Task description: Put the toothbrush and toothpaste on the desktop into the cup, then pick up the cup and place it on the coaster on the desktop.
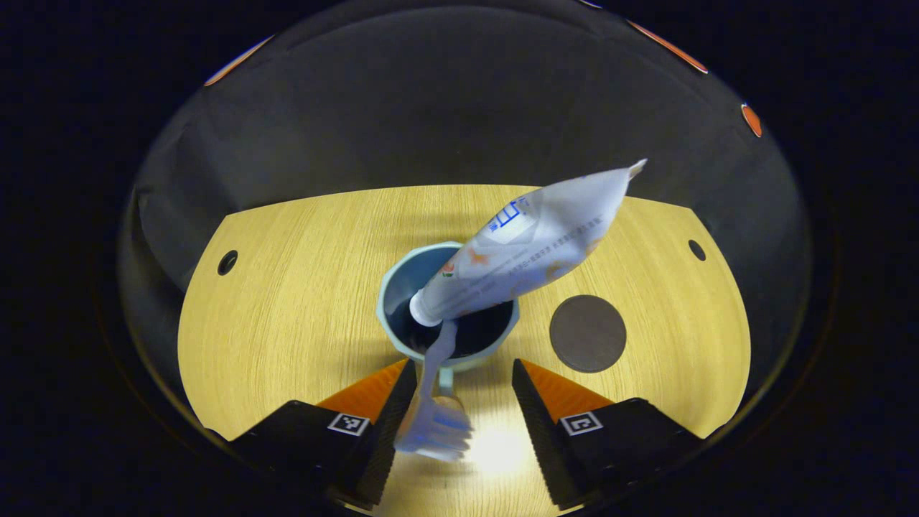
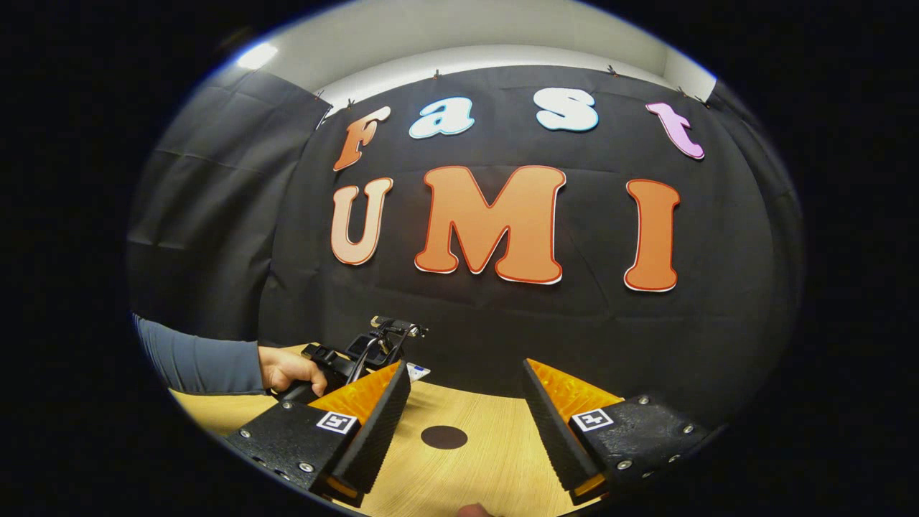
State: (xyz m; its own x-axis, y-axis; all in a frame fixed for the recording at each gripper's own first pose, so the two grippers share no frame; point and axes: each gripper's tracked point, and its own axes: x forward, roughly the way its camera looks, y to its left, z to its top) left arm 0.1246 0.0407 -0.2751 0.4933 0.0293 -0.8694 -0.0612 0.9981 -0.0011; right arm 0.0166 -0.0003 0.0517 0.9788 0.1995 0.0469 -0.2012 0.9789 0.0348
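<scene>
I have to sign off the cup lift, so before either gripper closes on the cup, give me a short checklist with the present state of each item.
1. Toothpaste in the cup: ok, cap end is inside, tail sticks out over the rim.
2. Toothbrush in the cup: ok, handle in the cup, head hangs out toward the left gripper.
3. Left gripper free: ok, open; cannot tell if the brush head touches a finger.
4. Right gripper free: ok, open, holding nothing.
5. Coaster bare: ok, beside the cup, nothing on it.
6. Load stable for lifting: cannot tell; both items lean far out.
</scene>
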